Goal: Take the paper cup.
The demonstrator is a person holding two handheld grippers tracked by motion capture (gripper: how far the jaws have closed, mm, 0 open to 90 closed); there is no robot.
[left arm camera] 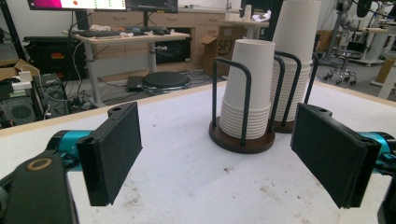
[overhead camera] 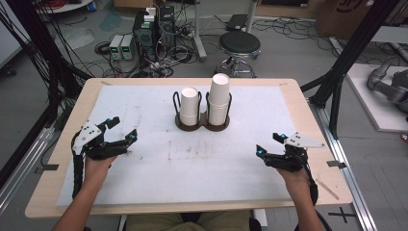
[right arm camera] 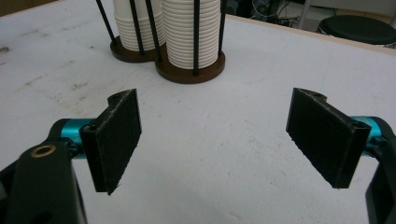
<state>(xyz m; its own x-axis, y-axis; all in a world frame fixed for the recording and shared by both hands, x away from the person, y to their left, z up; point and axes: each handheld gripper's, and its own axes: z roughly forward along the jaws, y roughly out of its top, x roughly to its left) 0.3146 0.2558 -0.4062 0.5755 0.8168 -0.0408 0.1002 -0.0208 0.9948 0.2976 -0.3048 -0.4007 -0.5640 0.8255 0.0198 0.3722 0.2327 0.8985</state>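
On stained white table cover [overhead camera: 159,168], cup holder [overhead camera: 202,122], both tongs released, cabled floor [overhead camera: 159,57] behind.

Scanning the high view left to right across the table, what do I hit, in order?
Left gripper → shorter cup stack → taller cup stack → right gripper. Both stacks stand in one dark twin holder at the table's far middle.

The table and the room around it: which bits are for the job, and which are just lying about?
Likely for the job:
shorter cup stack
taller cup stack
cup holder
left gripper
right gripper

Just lying about:
stool
computer boxes
floor cables
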